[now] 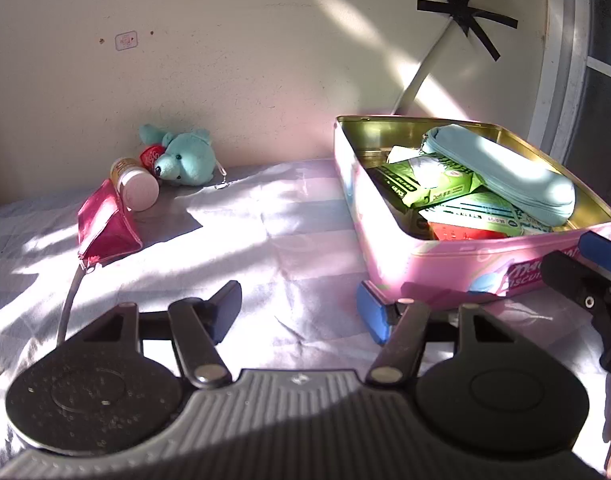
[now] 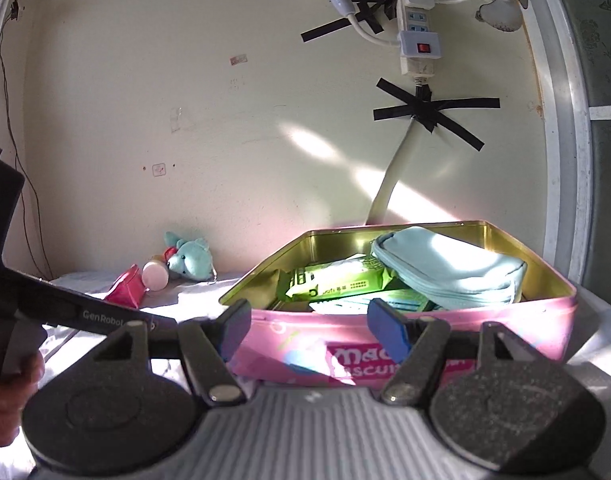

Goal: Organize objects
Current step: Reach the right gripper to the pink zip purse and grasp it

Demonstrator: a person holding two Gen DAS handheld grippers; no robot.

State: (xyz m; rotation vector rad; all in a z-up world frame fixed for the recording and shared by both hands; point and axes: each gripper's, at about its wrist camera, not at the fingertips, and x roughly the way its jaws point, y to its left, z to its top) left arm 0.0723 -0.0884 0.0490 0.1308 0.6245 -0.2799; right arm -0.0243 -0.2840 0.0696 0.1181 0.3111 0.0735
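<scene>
Both your grippers stand released and hold nothing: left gripper [image 1: 299, 312], right gripper [image 2: 307, 330]. Your open pink rectangular tin [image 2: 425, 344], lettered "Mac… biscuit", sits on the pale bedsheet [image 1: 245, 248], holding a light-blue zip pouch [image 1: 505, 172] and green packets [image 1: 425, 184]. A "GenRobot" mark shows on your left gripper's arm.

Home bedroom, sheeted bed [image 1: 265, 220], plush toy [image 1: 185, 158], taped power strip [image 2: 417, 36]

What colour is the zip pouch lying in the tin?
Light blue pouch, clearest in the right wrist view.
</scene>
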